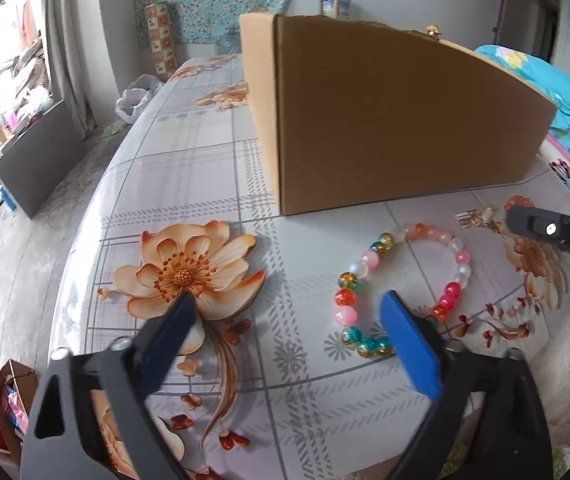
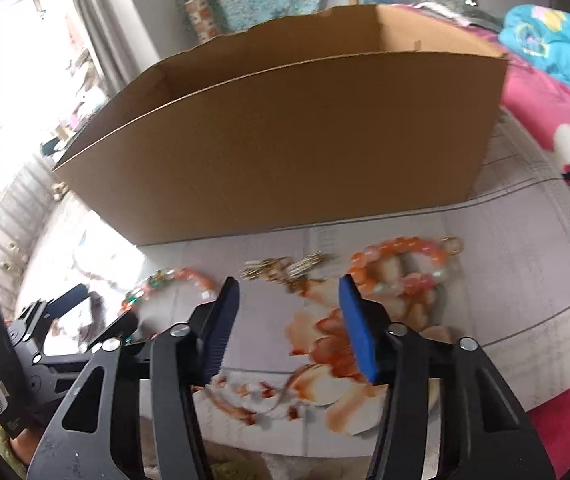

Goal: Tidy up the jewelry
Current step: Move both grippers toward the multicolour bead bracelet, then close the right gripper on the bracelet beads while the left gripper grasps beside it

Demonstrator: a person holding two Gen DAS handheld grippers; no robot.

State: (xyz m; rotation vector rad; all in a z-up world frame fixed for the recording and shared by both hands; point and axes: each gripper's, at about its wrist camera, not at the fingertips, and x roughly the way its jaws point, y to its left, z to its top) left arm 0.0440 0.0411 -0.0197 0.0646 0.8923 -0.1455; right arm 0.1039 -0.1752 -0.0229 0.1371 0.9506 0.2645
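Left gripper (image 1: 285,312): jaws stand wide, nothing between the pads. Its right blue pad (image 1: 409,344) hangs over the near edge of the multicoloured bead bracelet (image 1: 401,288); whether it touches the beads cannot be told. The left pad sits over the printed orange flower (image 1: 189,272) on the tablecloth.

Right gripper (image 2: 289,296): jaws about half open, empty. Only bare cloth and flower print show between the fingers. The right wrist view is motion-blurred, so fine contact cannot be judged.

Jewelry, all lying flat on the tablecloth (image 1: 189,160), near side of the box:
- multicoloured bead bracelet, a closed ring of pink, white, red, teal and amber beads, left of the others.
- gold clasp pieces (image 2: 285,268), a small cluster just beyond the right gripper's fingertips, between the two bracelets.
- orange bead bracelet (image 2: 401,260), to the right, just beyond the right gripper's right finger, with a gold ring at its far right end.

Cardboard box (image 2: 285,148): open top, standing on the table just behind the jewelry; its inside floor is not visible.

To the right of the table lie a pink blanket (image 2: 545,112) and turquoise bedding (image 2: 557,48).
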